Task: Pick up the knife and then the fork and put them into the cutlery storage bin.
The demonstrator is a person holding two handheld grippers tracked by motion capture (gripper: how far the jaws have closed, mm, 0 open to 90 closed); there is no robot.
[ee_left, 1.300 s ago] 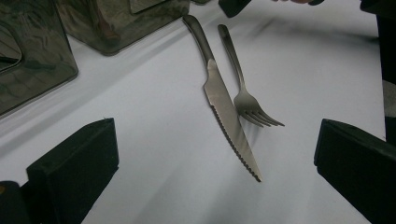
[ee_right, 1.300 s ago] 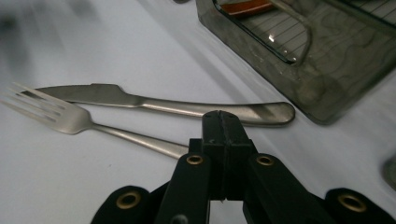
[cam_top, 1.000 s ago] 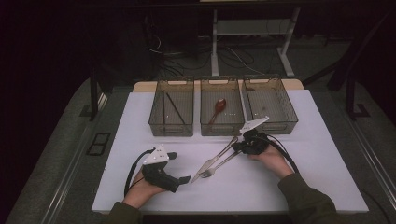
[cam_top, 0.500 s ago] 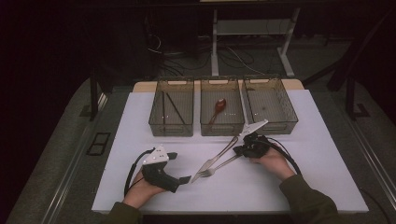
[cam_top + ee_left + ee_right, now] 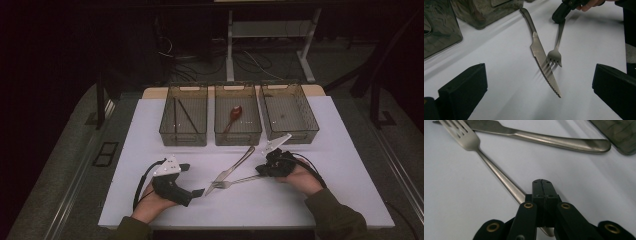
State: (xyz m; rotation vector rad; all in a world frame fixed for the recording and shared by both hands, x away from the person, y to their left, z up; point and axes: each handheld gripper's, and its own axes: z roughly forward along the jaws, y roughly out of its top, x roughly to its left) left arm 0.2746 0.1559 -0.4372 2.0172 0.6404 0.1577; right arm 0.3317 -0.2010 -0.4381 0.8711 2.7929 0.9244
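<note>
Now my right gripper [image 5: 543, 185] pinches the slim steel fork [image 5: 556, 47]; my left gripper [image 5: 196, 192] waits spread; lifting level should clear the serrated steel knife [image 5: 541, 51].

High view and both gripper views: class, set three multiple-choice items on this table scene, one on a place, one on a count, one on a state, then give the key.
1. Where does the reddish-brown wooden spoon lie?
A. left bin
B. middle bin
C. on the table

2. How many clear smoky plastic bins stand at the back of the white table?
A. two
B. three
C. four

3. What is the right gripper doing?
A. gaping open
B. shut on the steel fork
C. shut on the steel serrated knife

Key: B, the spoon rests in the centre bin; B, three bins stand in a row; B, the jaws pinch the fork's handle, while the left gripper stays open.
</note>
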